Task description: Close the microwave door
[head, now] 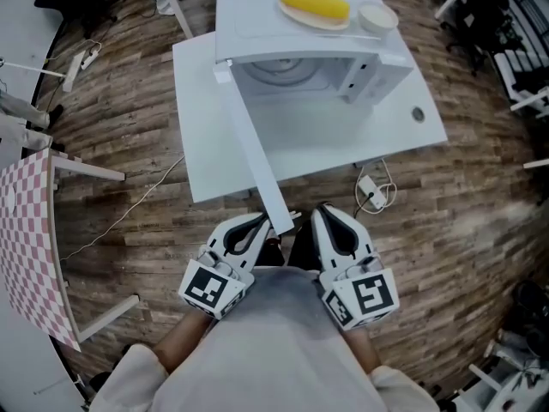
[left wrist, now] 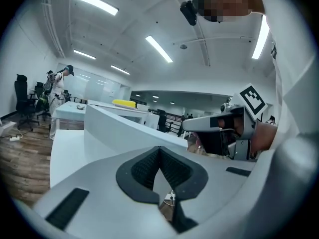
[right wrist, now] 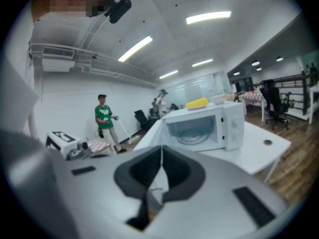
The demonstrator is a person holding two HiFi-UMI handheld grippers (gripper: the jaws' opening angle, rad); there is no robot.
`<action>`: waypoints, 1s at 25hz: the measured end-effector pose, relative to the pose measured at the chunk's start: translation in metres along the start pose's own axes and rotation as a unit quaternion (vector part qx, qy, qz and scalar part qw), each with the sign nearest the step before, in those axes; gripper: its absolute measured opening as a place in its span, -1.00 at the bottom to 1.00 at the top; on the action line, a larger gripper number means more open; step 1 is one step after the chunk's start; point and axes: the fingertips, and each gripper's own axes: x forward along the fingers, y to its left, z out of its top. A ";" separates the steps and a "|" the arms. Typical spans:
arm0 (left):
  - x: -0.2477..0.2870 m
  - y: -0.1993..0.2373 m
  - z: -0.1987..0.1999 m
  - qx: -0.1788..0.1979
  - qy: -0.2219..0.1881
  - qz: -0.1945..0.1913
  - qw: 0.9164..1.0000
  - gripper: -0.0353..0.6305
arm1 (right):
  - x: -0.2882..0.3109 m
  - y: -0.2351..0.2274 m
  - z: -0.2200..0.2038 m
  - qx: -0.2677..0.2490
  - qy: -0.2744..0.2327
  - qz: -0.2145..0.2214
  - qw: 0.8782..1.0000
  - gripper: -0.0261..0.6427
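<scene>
While corn [head: 316, 5] tops the microwave [head: 257, 24], its open door [head: 253, 148] juts toward the closed, empty left gripper [head: 257, 224] and right gripper [head: 328, 217].

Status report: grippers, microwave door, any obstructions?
Left gripper shut, empty; right gripper shut, empty. Microwave door wide open. Nothing seen blocking its swing.

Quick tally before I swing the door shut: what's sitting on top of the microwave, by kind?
Yellow corn cob: 1
Plate: 1
Small white bowl: 1
Total: 3
</scene>
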 end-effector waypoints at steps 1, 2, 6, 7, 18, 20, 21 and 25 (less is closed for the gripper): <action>0.003 -0.001 0.001 0.000 0.000 -0.003 1.000 -0.84 | 0.000 -0.002 0.000 0.001 0.000 -0.002 1.000 -0.85; 0.006 -0.002 0.001 0.000 0.001 -0.007 1.000 -0.84 | -0.001 -0.004 0.000 0.002 0.000 -0.005 1.000 -0.85; 0.017 -0.008 0.003 0.006 0.005 -0.022 1.000 -0.84 | -0.004 -0.015 0.002 0.007 -0.002 -0.015 1.000 -0.85; 0.020 -0.010 0.003 0.006 0.006 -0.025 1.000 -0.84 | -0.006 -0.017 0.003 0.008 -0.003 -0.018 1.000 -0.85; 0.055 -0.024 0.011 0.007 0.019 -0.055 0.998 -0.84 | -0.013 -0.048 0.013 0.020 -0.009 -0.045 0.999 -0.85; 0.063 -0.025 0.012 0.011 0.020 -0.060 0.998 -0.84 | -0.013 -0.055 0.013 0.022 -0.009 -0.049 0.999 -0.85; 0.067 -0.026 0.013 0.011 0.020 -0.063 0.998 -0.84 | -0.013 -0.058 0.014 0.023 -0.009 -0.050 0.998 -0.85; 0.081 -0.029 0.018 0.013 0.018 -0.071 0.997 -0.84 | -0.014 -0.070 0.015 0.026 -0.007 -0.057 0.998 -0.85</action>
